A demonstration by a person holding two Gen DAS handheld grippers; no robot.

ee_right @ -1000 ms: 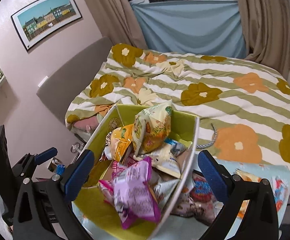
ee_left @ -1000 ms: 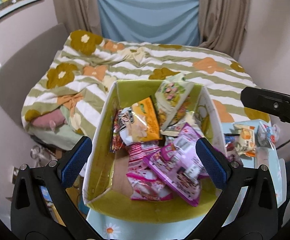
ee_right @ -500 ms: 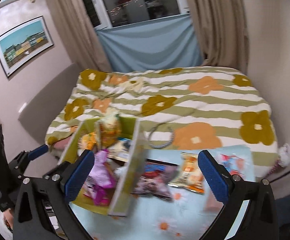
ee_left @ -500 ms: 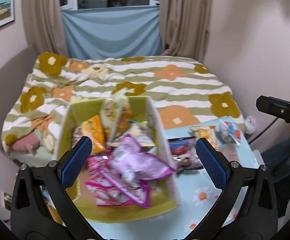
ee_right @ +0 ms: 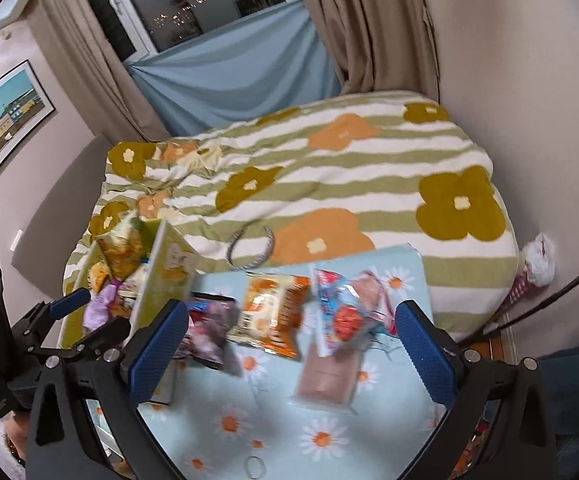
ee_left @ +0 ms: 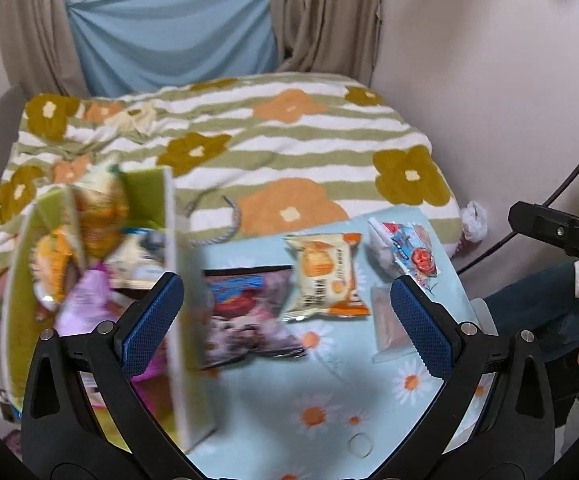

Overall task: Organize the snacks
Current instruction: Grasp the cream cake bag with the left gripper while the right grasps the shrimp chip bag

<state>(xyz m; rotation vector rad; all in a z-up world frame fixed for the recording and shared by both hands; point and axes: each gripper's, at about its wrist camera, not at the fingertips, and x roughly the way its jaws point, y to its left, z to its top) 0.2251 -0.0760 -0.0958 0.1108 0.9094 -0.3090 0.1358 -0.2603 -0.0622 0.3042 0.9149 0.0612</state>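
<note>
Both grippers had swung rightward off the green box (ee_left: 89, 280) since the earlier frame. I noted left gripper (ee_left: 289, 322) and right gripper (ee_right: 293, 350) spread, holding nothing. Four snack packets, including the orange packet (ee_left: 323, 276), lay on the daisy-print table (ee_left: 329, 408) beside the box at its left edge.

left tool (ee_left: 287, 322) jaws wide apart w/ nothing between, right tool (ee_right: 291, 344) same, both angled down

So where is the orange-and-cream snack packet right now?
The orange-and-cream snack packet lies flat on the daisy-print tabletop, outside the green box, between the dark purple packet on its left and the red-and-blue packet on its right.
</note>
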